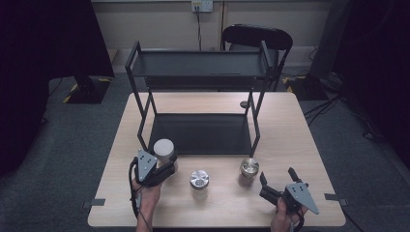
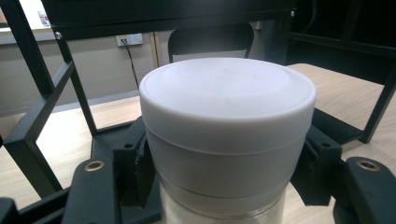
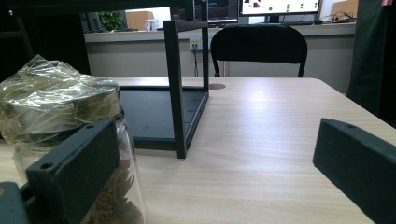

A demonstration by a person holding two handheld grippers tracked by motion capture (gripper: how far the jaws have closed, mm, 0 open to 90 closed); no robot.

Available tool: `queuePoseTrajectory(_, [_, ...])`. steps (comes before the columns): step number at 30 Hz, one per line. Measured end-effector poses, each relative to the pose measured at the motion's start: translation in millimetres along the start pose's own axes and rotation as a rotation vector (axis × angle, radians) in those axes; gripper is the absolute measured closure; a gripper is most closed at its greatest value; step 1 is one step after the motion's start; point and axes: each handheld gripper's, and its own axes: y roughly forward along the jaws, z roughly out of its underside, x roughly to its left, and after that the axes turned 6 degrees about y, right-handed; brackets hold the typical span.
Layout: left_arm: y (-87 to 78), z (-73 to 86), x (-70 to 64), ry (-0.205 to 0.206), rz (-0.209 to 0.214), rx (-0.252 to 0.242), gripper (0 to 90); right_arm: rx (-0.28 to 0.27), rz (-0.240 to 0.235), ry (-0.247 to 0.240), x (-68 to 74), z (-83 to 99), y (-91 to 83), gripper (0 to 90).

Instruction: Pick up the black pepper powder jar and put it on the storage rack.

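Three jars stand along the front of the table. The left one, a clear jar with a white lid point(image 1: 163, 149) point(image 2: 227, 112), is clamped between the jaws of my left gripper point(image 1: 164, 166) point(image 2: 224, 186), just in front of the black rack's lower shelf point(image 1: 198, 133). A silver-lidded jar point(image 1: 199, 182) stands in the middle. A jar with a gold, plastic-wrapped lid point(image 1: 249, 170) point(image 3: 60, 126) stands to the right. My right gripper point(image 1: 278, 181) point(image 3: 219, 186) is open near the front right edge, its left jaw beside that jar.
The two-tier black metal rack point(image 1: 200, 65) point(image 3: 175, 88) occupies the back half of the wooden table point(image 1: 300, 145). A black chair point(image 1: 256, 37) point(image 3: 259, 46) stands behind the table. A small dark disc point(image 1: 244, 104) lies near the rack's right legs.
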Motion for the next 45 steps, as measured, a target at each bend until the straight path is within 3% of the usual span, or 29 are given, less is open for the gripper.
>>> queuePoseTrajectory(11, [12.2,-11.8,0.5,-0.012,-0.014,0.008,34.4,0.0,-0.001,0.001,-0.2,-0.1,0.0,0.0])
queuePoseTrajectory(17, [18.7,-19.5,1.0,0.003,-0.014,0.018,34.3,0.001,-0.003,-0.001,-0.4,-0.2,0.1,0.0])
queuePoseTrajectory(29, [35.2,-31.8,9.0,0.004,-0.018,0.033,34.4,-0.001,-0.004,-0.002,-0.5,0.2,-0.1,0.0])
queuePoseTrajectory(45, [58.2,-34.9,17.3,-0.01,-0.033,0.046,34.4,0.001,-0.005,-0.003,-0.7,-0.1,0.0,0.0])
